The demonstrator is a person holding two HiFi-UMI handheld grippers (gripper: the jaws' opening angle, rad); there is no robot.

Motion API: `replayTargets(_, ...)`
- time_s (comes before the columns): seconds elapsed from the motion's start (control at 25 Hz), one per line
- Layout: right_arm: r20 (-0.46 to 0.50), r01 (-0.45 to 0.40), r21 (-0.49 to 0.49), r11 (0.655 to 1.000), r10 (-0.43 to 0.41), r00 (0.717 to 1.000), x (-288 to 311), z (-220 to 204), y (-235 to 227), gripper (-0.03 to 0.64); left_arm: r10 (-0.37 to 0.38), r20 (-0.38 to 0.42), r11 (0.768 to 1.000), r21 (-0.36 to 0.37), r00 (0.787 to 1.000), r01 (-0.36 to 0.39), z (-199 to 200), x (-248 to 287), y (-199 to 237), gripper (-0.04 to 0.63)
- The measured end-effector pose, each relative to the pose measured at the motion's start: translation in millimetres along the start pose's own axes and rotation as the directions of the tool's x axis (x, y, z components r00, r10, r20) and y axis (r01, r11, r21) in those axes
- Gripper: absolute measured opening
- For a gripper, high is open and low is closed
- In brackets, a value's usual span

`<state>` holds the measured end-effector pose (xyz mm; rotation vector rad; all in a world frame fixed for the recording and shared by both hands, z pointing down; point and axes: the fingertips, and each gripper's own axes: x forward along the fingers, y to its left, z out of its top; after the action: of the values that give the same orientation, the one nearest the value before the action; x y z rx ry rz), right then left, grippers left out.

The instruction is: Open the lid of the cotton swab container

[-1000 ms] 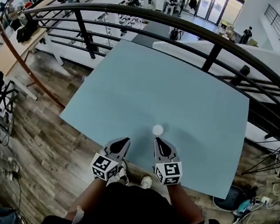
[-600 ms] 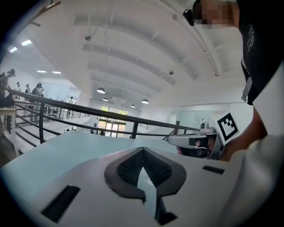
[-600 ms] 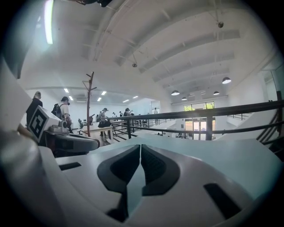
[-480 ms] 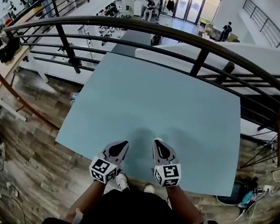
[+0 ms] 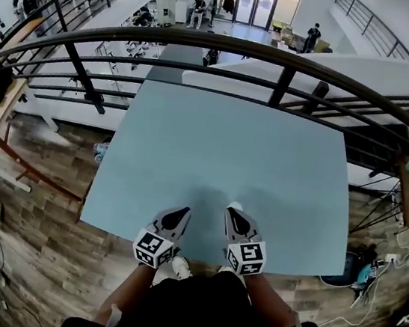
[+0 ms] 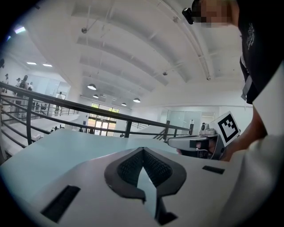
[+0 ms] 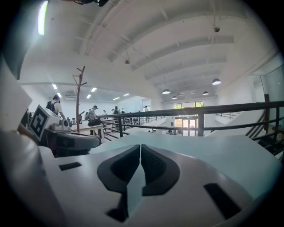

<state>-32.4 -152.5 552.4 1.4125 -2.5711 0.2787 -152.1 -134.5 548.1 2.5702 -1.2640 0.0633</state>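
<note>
The cotton swab container (image 5: 237,206) shows only as a small white sliver on the pale blue table (image 5: 265,160), just past the tip of my right gripper (image 5: 232,213), which hides most of it. That gripper is shut with nothing between its jaws. My left gripper (image 5: 182,212) is beside it to the left, also shut and empty. Both hover over the table's near edge and point away from me. In the left gripper view the jaws (image 6: 143,153) meet at the tips. The right gripper view shows its jaws (image 7: 140,148) pressed together. The container appears in neither gripper view.
A dark metal railing (image 5: 279,64) curves round the table's far side, with a drop to a lower floor behind it. Wood flooring (image 5: 37,226) lies on the left. Cables and a blue object (image 5: 366,274) sit on the floor at the right. The person's dark shirt (image 5: 198,317) fills the bottom.
The container stood in full view ahead of the right gripper; now that gripper's tip covers most of it. Both grippers have edged forward over the table, and the head view has shifted.
</note>
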Motion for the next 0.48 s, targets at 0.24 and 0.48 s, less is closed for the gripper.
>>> replayTargets(0.24, -0.01, 0.013, -0.006, 1.0, -0.013, 1.0, -6.6, -4.8, -9.7, 0.023, 0.0, -0.007, 1.0, 0.0, 1.0, 0.0, -6.2, 7.9, -2.8, 0.012)
replayTargets(0.48, -0.021, 0.013, 0.001, 1.0, -0.013, 1.0, -5.6, -13.0, -27.4, 0.023, 0.006, -0.005, 1.0, -0.024, 1.0, -0.006, -9.7, 22.3, -4.5, 0.012)
